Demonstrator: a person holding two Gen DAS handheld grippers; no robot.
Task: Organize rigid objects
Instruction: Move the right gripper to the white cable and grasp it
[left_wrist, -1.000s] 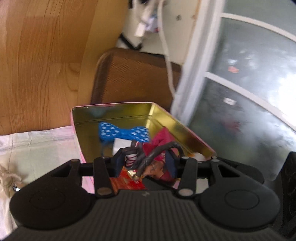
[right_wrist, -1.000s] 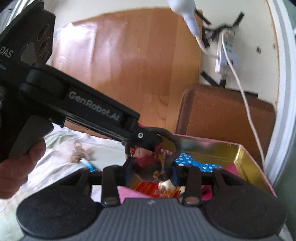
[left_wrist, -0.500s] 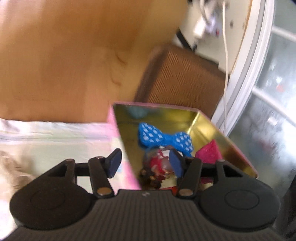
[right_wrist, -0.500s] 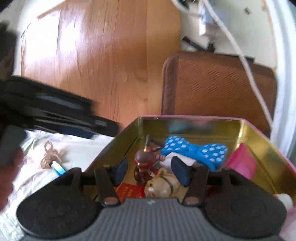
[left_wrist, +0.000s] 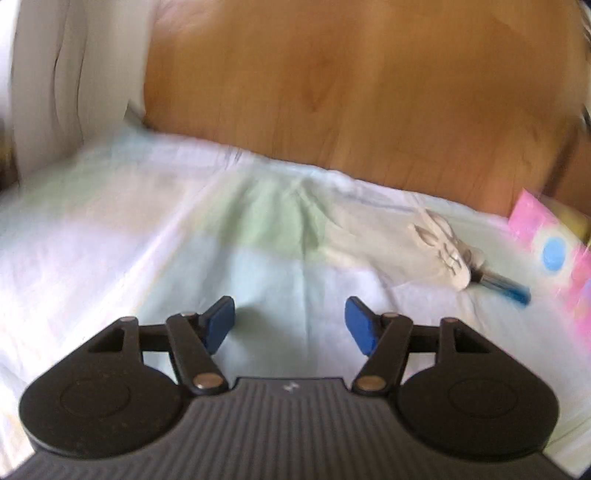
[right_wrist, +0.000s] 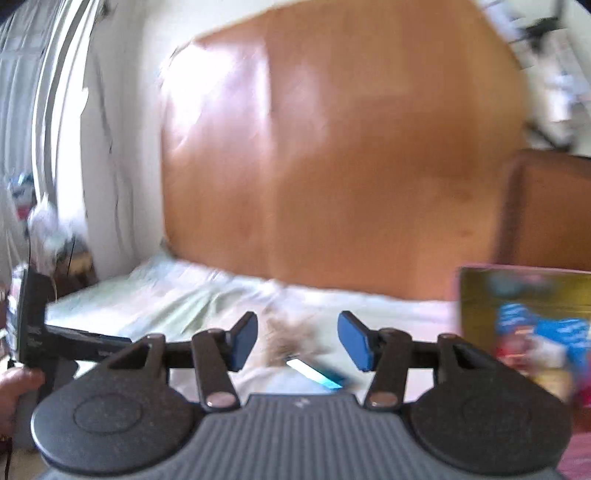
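Now, the notes for this moment:

Change since a second ago: the left gripper (left_wrist: 290, 324) had held a dark wiry trinket over the tin; it was then away from the tin, over bare sheet, and its jaws had just been opening, with nothing between them.
Right gripper (right_wrist: 297, 339): it had looked down into the tin half a second before; then the tin stood at the right edge of its view. Its jaws had just been closing a little, yet they were apart and pinched nothing (the small things on the sheet lay beyond the pads).
Left gripper in the right view: a black bar (right_wrist: 85, 334) at the left edge, with a hand (right_wrist: 16, 391) on its handle.
Tin (right_wrist: 524, 317): open, gold inside, pink outside; a blue bow with white dots (right_wrist: 554, 332) lay in it with other blurred toys.
Things not yet in the tin: a pale knotted trinket (left_wrist: 443, 251) touching a small blue tube (left_wrist: 506, 290), near the tin's pink wall (left_wrist: 546, 236).
Surface: a bed sheet (left_wrist: 147, 240), soft and creased, with pale green, blue and white squares.
Room: a glossy wooden headboard (left_wrist: 351, 92) behind the bed, and a brown woven chair back (right_wrist: 554, 206) at the right.
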